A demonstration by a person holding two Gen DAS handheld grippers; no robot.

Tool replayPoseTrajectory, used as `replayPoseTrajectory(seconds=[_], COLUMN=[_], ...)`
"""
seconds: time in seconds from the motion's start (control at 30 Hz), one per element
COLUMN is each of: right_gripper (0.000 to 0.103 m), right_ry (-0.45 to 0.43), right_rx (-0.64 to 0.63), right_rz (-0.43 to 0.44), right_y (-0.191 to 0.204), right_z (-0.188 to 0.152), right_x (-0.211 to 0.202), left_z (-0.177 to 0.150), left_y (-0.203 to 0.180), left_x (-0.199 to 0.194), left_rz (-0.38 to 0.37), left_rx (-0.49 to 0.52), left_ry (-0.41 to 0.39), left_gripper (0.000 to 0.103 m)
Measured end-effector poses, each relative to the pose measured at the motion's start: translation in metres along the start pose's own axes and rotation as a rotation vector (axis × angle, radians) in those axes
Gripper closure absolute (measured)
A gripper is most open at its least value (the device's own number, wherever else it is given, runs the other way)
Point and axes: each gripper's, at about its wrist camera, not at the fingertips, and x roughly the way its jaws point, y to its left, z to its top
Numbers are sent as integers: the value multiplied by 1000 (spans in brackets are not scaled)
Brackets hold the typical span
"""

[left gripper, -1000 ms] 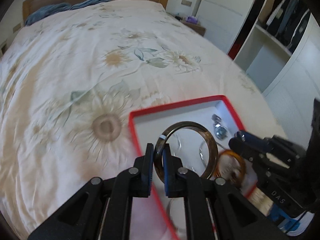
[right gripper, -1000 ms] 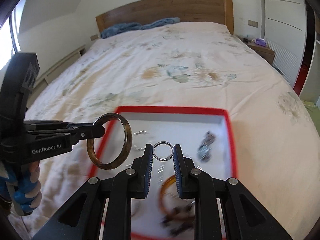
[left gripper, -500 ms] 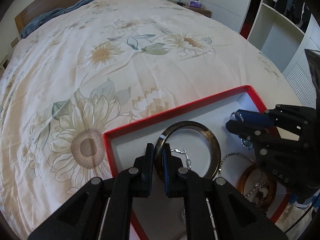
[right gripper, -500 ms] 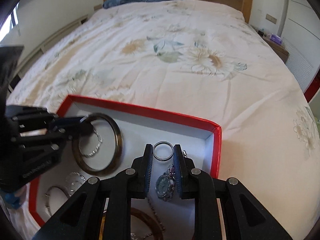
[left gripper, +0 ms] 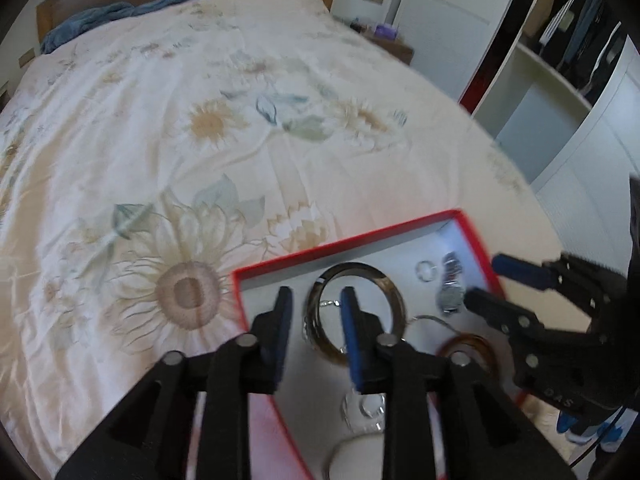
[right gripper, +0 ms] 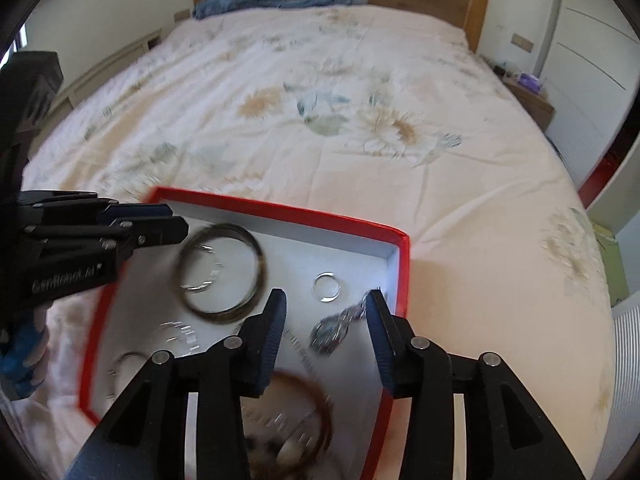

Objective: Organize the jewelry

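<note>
Two hand-held grippers hover over a red-rimmed jewelry box (right gripper: 403,264) on a floral bedspread (left gripper: 208,120). The left gripper (left gripper: 315,304) has its jaws parted a moderate gap, holding nothing; a dark brown bangle (left gripper: 355,312) lies flat in the box beneath it. The right gripper (right gripper: 326,312) is spread wide and empty. A small silver ring (right gripper: 326,287) rests on the box floor near the far right corner, beside a wristwatch (right gripper: 332,330). An amber bangle (right gripper: 316,408) and thin chains nearer the cameras are blurred and partly hidden by the fingers.
</note>
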Motion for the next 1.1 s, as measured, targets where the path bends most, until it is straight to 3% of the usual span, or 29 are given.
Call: replayPoseTrajectory(seconds=[0.2,0.3,0.53,0.63,0.97,1.1], right_gripper=[58,55,48,45,42,42], right_ry=[-85,-119,-163,-178,-223,-235], right_rx=[59,74,104,107,121,110], right_rz=[30,55,116,126,102,56], right_y=[25,47,104,124,175,187], right_z=[-21,-37,-82,-101,-158,-175], right_x=[-74,-107,-168,-189,-237,-247], left_z=[-26,-54,-130,-164,-244,-268], left_y=[2,1,1,3,1,0], left_x=[-77,-117,-200,-229,-287,-297], left_rz=[19,54,189,208,243,247], left_rx=[-12,-6,8,-6,-26,-48], left_ry=[-86,-137,-242,-253,-278,-287], left_gripper=[68,60,60,60,59,55])
